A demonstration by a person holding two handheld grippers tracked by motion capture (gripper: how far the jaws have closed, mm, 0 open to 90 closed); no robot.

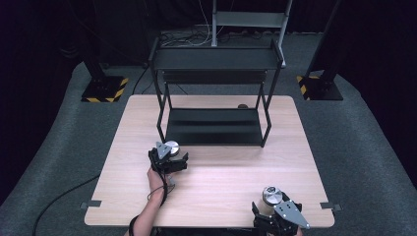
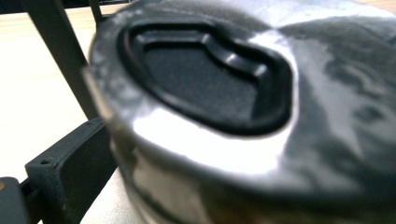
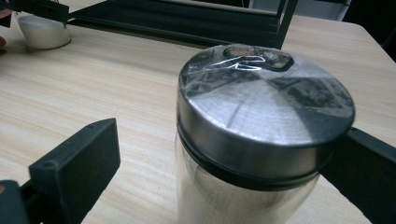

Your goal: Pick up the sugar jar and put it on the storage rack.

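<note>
Both jars on bench, rack (image 1: pixel 211 125) empty: left gripper (image 1: pixel 169 160) clamps left jar (image 1: pixel 171 147); right gripper's (image 1: pixel 275 216) fingers apart around right jar (image 1: pixel 272 195).

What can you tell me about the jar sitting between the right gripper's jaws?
The jar has a clear glass body, pale inside, under a brushed metal lid with a dark recessed flap. It stands upright on the wooden table near its front right edge, between the right gripper jaws; the left jaw stands apart from it.
</note>
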